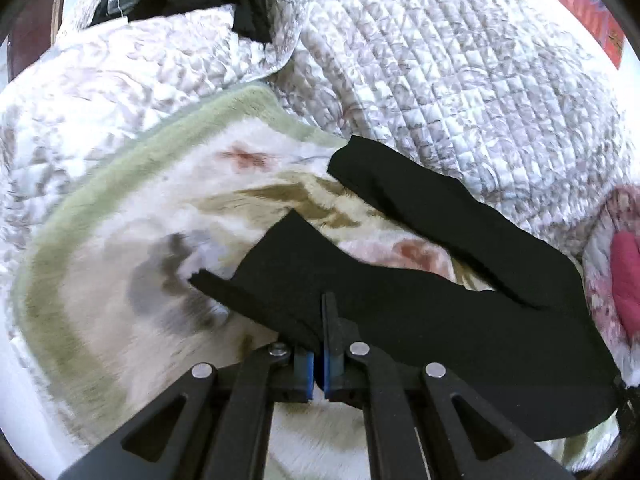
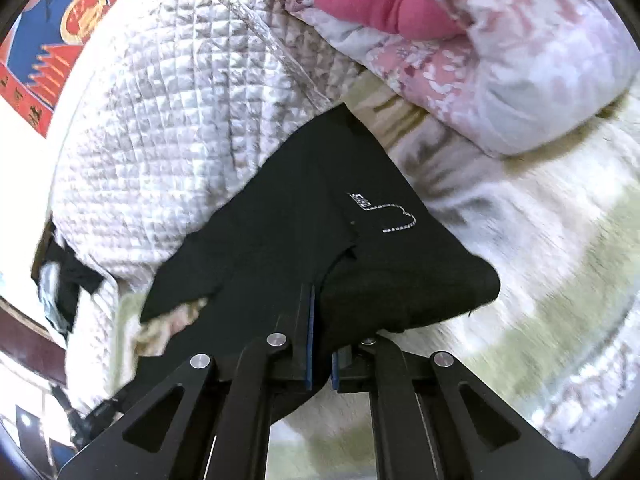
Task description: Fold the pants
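While both clamped the black fabric pants (image 1: 420, 312), the left hand-held gripper (image 1: 320, 344) faced open floral fleece blanket (image 1: 120, 240). Only the right hand-held gripper (image 2: 320, 340) view showed the stitched pocket outline (image 2: 394, 216).

We see both views brightly lit, whites near blown out on the quilt (image 1: 460, 80). Fisheye curvature bends the edges inside a dark rim. Motion blur smears the fleece blanket (image 2: 540, 280); the black pants (image 1: 460, 320) lose detail in shadow.

black pants (image 1: 440, 312) on a cream floral blanket (image 1: 120, 240) (green-bordered), grey-white quilt (image 1: 440, 80) behind.
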{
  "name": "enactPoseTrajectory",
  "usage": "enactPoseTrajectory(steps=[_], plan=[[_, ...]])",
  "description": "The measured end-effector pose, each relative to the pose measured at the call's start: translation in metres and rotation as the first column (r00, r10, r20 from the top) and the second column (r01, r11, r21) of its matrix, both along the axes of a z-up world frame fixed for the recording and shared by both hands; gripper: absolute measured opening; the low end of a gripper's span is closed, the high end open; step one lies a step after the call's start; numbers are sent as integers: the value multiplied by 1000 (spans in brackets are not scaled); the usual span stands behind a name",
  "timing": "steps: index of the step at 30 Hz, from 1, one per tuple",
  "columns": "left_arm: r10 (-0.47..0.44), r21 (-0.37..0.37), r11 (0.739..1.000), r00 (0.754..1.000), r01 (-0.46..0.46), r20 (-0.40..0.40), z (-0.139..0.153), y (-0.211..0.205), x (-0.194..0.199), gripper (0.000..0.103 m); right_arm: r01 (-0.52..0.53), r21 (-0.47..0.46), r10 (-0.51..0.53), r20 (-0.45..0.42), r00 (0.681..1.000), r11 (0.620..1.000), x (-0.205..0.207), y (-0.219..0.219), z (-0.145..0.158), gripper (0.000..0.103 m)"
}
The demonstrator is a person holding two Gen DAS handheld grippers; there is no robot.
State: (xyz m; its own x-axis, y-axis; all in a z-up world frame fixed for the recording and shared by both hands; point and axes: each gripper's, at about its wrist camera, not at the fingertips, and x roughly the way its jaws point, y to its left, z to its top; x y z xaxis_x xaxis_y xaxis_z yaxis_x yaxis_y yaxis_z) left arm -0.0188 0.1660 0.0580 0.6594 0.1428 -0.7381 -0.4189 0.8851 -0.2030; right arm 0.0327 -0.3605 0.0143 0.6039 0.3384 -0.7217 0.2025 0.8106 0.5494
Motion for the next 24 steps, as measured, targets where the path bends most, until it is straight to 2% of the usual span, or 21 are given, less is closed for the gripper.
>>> enactPoseTrajectory(steps=[3, 5, 7, 10, 12, 13, 15, 17, 19, 22, 24], plan=[[-6, 19, 1000, 995, 8, -102, -17, -4, -8, 4, 6, -1, -6, -127, 992, 1000, -3, 2, -27, 5], [13, 7, 1000, 986, -12, -164, -33, -4, -12, 4, 22, 11, -20, -138, 990, 1000, -6, 1, -28, 5], [21, -4, 1000, 987, -22, -160, -34, -6, -17, 4, 21, -6, -22, -118, 993, 1000, -7, 2, -20, 5], [19, 37, 999, 992, -15, -123, -20, -12, -24, 4, 30, -32, -33, -101, 994, 999, -9, 2, -11, 5], [24, 40, 999, 994, -20, -107, -15, -12, -26, 4, 21, -51, -27, -129, 991, 998, -9, 3, -17, 5], [14, 44, 999, 994, -9, -111, -15, -13, -27, 4, 44, -46, -51, -170, 984, 998, -11, 0, -25, 5], [17, 44, 999, 988, -10, -155, -21, -14, -26, 5, 75, -51, -83, -200, 976, 996, -16, -4, -28, 7], [51, 53, 998, 984, -43, -171, -19, -9, -31, 10, 87, -87, -102, -183, 978, 992, -24, -8, -18, 15], [96, 81, 993, 985, -85, -145, -8, -6, -41, 13, 120, -147, -141, -144, 979, 982, -32, -13, -1, 34], [195, 155, 971, 978, -181, -79, 17, 8, -54, 14, 193, -240, -209, -44, 977, 951, -40, -22, 23, 38], [205, 151, 968, 979, -199, -24, 29, 16, -54, 16, 211, -285, -216, 15, 976, 935, -37, -23, 32, 38]])
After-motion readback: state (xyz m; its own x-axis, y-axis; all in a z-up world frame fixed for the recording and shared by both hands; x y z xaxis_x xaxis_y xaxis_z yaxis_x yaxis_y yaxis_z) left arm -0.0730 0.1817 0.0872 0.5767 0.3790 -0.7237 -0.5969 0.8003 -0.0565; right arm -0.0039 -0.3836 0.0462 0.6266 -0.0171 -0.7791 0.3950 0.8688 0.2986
